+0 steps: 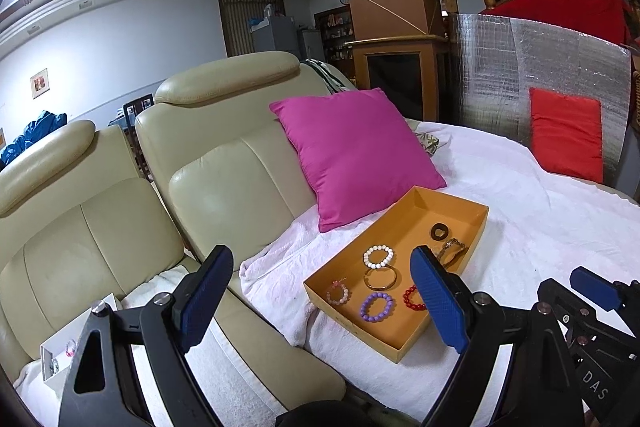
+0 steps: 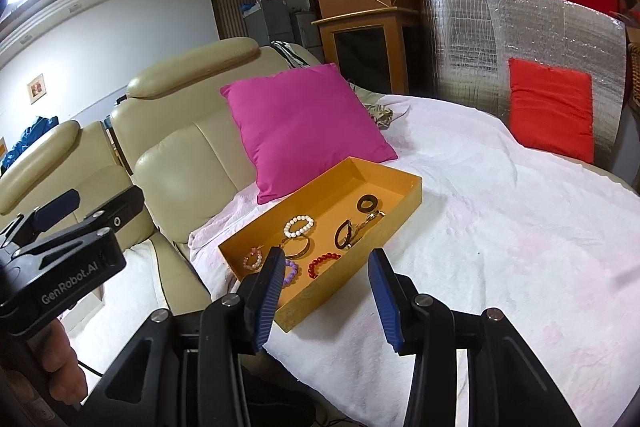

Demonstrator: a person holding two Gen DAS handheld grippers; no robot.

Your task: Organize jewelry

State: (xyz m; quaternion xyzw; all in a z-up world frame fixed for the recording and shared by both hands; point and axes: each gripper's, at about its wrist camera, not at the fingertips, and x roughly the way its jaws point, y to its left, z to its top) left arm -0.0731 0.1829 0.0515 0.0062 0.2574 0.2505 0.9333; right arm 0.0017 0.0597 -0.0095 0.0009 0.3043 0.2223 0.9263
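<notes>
An orange tray (image 1: 476,227) (image 2: 412,195) lies on the white-covered seat and holds several bracelets: white beads (image 1: 378,257) (image 2: 298,225), a gold bangle (image 1: 380,277), purple beads (image 1: 376,306), red beads (image 1: 412,299) (image 2: 322,263), pink beads (image 1: 339,293) (image 2: 253,259) and a dark ring (image 1: 440,231) (image 2: 369,203). My left gripper (image 1: 320,301) is open and empty, hovering in front of the tray's left end. My right gripper (image 2: 326,301) is open and empty in front of the tray's near corner. A small white box (image 1: 60,351) with jewelry sits at far left.
A magenta cushion (image 1: 352,155) (image 2: 304,127) leans on the cream leather sofa back (image 1: 224,163) behind the tray. A red cushion (image 1: 566,135) (image 2: 550,109) leans on a silver foil panel (image 1: 560,63) at the right. A white towel (image 2: 500,219) covers the seat.
</notes>
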